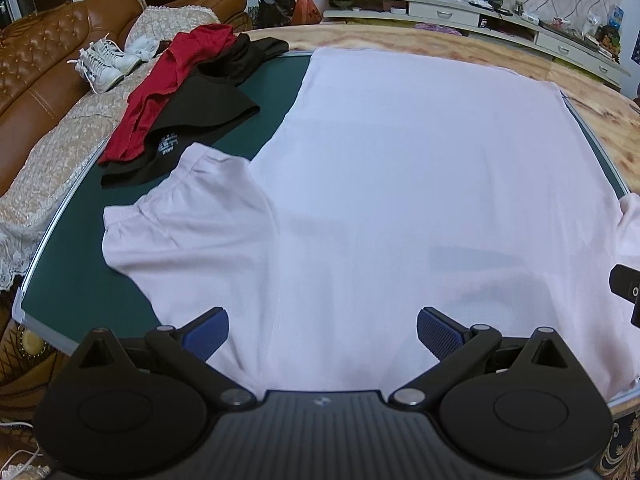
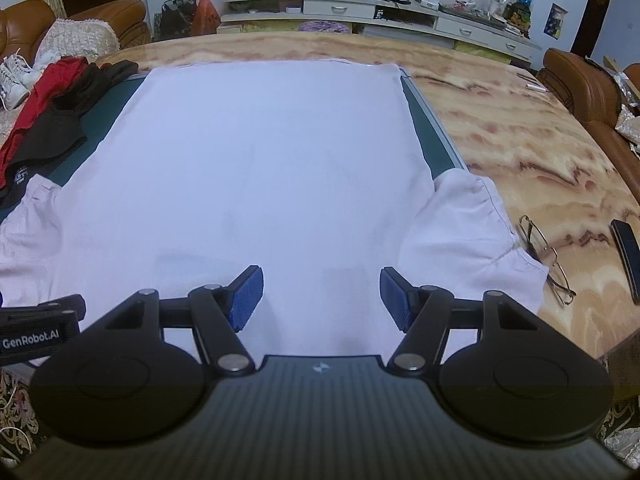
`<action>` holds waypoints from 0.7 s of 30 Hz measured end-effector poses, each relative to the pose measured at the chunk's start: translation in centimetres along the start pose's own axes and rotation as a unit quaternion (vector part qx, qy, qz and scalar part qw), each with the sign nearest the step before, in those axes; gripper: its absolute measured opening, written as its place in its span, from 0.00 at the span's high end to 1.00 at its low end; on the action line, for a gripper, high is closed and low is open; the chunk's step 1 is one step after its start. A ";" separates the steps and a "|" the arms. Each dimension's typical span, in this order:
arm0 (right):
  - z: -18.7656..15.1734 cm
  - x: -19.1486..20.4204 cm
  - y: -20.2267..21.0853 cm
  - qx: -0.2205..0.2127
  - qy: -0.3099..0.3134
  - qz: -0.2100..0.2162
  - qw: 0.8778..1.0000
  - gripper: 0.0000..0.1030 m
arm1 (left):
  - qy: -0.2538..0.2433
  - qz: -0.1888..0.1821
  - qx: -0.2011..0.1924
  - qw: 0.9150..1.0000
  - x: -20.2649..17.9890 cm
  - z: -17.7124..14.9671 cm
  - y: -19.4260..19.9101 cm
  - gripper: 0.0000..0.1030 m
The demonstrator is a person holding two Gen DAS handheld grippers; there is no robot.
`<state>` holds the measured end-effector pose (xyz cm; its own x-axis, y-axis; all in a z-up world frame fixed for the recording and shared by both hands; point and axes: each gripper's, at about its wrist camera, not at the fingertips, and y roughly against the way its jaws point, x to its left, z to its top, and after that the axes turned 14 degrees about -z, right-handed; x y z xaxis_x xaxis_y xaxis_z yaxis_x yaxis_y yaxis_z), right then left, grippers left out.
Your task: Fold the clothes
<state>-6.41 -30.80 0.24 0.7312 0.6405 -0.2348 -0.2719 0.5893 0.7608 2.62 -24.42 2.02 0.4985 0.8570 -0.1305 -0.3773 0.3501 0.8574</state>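
Observation:
A pale pink T-shirt [image 1: 400,168] lies spread flat on a dark green mat [image 1: 80,264], neck end towards me, hem at the far side. It also shows in the right wrist view [image 2: 260,160]. Its left sleeve [image 1: 188,216] lies out on the mat; its right sleeve [image 2: 472,232] reaches onto the marble table. My left gripper [image 1: 322,336] is open and empty above the shirt's near left part. My right gripper [image 2: 321,298] is open and empty above the near right part.
A red garment [image 1: 168,84] and a black garment [image 1: 200,116] lie piled on the mat's far left. Glasses [image 2: 548,256] and a dark phone [image 2: 628,252] lie on the marble table [image 2: 520,128] to the right. A brown sofa with white shoes [image 1: 100,64] stands left.

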 end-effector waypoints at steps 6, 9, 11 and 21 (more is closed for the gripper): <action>-1.3 -0.1 0.4 0.001 0.000 -0.004 1.000 0.29 | 0.005 -0.007 0.003 1.000 0.0 -1.5 0.3 0.00; -1.8 -0.2 0.6 0.003 0.002 -0.004 1.000 0.29 | 0.005 -0.008 0.004 1.000 0.0 -2.3 0.5 0.00; -2.2 -0.2 0.7 0.005 0.001 -0.004 1.000 0.29 | 0.005 -0.008 0.005 1.000 0.0 -2.7 0.6 0.00; -3.8 -0.3 1.2 0.012 0.003 -0.006 1.000 0.29 | 0.007 -0.018 0.008 1.000 0.2 -4.6 1.5 0.00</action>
<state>-9.32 -28.40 -1.14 0.7306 0.6363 -0.2478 -0.2472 0.5847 0.7726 -1.42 -21.98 1.00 0.5000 0.8496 -0.1677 -0.3468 0.3738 0.8602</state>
